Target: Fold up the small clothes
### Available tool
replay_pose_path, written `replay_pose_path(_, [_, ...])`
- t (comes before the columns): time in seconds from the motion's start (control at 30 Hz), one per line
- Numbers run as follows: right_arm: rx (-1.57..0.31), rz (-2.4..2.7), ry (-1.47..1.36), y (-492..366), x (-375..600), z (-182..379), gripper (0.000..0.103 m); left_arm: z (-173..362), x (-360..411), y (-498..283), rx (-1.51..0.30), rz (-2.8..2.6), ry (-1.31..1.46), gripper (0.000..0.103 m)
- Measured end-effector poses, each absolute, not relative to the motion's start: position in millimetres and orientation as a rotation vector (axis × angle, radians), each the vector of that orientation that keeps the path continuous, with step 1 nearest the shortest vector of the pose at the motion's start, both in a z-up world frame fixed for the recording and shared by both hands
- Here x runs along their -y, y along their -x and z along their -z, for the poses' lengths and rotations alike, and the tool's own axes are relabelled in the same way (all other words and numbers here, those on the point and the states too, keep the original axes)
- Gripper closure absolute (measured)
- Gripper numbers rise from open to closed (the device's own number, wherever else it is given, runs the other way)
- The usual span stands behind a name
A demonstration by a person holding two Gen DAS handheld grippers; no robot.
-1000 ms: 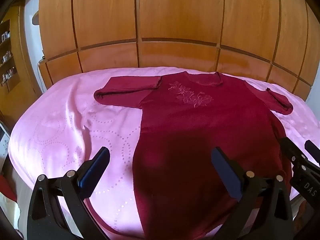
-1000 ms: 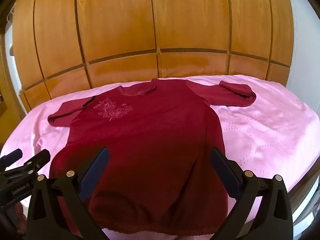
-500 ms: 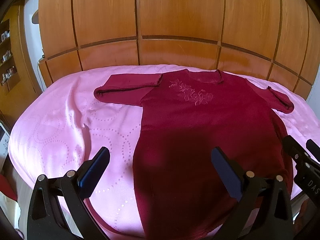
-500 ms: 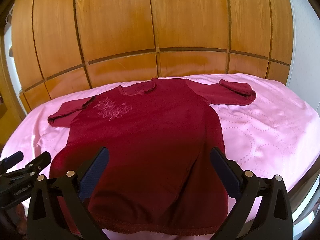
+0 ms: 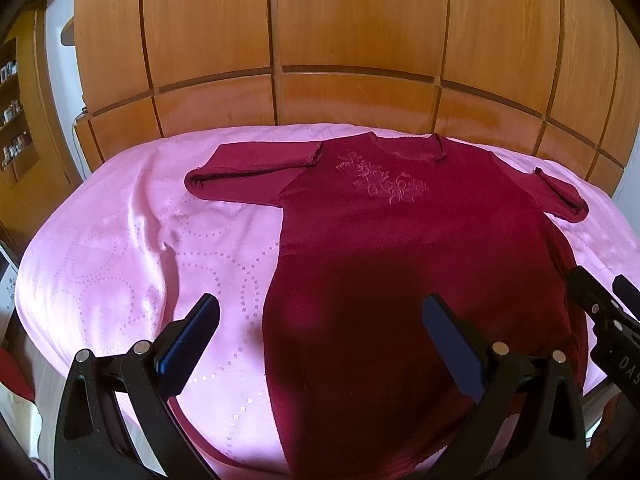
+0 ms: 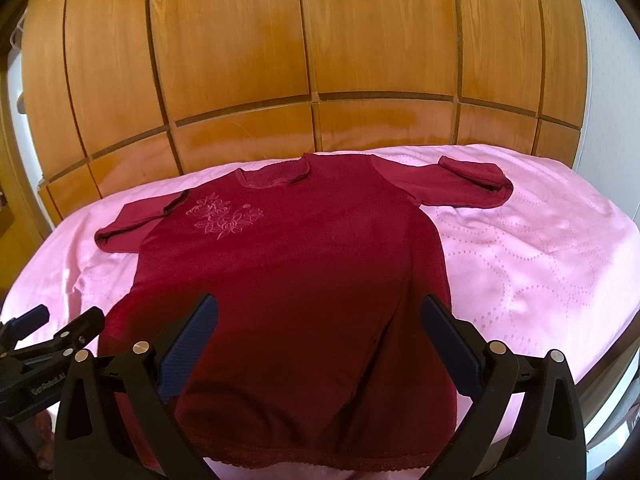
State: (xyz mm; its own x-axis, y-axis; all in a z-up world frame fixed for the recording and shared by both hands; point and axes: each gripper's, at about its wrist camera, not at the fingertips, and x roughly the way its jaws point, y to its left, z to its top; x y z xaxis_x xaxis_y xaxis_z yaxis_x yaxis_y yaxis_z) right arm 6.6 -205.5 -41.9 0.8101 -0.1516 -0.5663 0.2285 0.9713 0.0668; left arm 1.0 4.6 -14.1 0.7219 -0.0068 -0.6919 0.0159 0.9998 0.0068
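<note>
A dark red long-sleeved top [image 5: 400, 248] [image 6: 296, 264] with a flower embroidery on its chest lies flat, front up, on a pink bedspread [image 5: 120, 248] [image 6: 540, 264]. Its neck points to the far side, its hem to me. Both sleeves are folded back near the shoulders. My left gripper [image 5: 320, 320] hovers open over the top's left edge near the hem. My right gripper [image 6: 318, 318] hovers open above the lower body of the top. Neither holds anything. Each gripper shows at the edge of the other's view [image 5: 604, 312] [image 6: 60, 328].
A wooden panelled wall [image 5: 340, 48] [image 6: 320, 52] rises right behind the bed. Shelves with small items [image 5: 12, 120] stand at the far left. The bedspread has a crease [image 5: 168, 240] left of the top. The bed's near edge runs just under the grippers.
Both grippers have drawn back and risen slightly, so the top sits a little higher and farther in each view. The top itself has not moved.
</note>
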Motion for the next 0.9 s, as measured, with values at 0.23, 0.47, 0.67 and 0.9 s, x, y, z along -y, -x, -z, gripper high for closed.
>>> replay_pose_path(0.23, [-0.598,0.205,-0.138,-6.9,205.8,43.2,0.003,14.6,-3.3,-2.2,-0.769,0.011,-0.014,0.002])
replay_pose_path(0.47, [-0.602,0.205,-0.139,-7.3,204.5,43.8,0.003,16.4,-2.3,-2.0,-0.774,0.012,-0.017,0.002])
replay_pose_path(0.67, [-0.602,0.208,-0.137,-7.6,204.8,43.2,0.003,18.6,-2.0,-2.7,-0.781,0.011,-0.017,0.002])
replay_pose_path(0.9, [-0.611,0.219,-0.151,-9.7,209.3,44.4,0.003,20.8,-2.4,-4.5,-0.787,-0.001,-0.027,0.002])
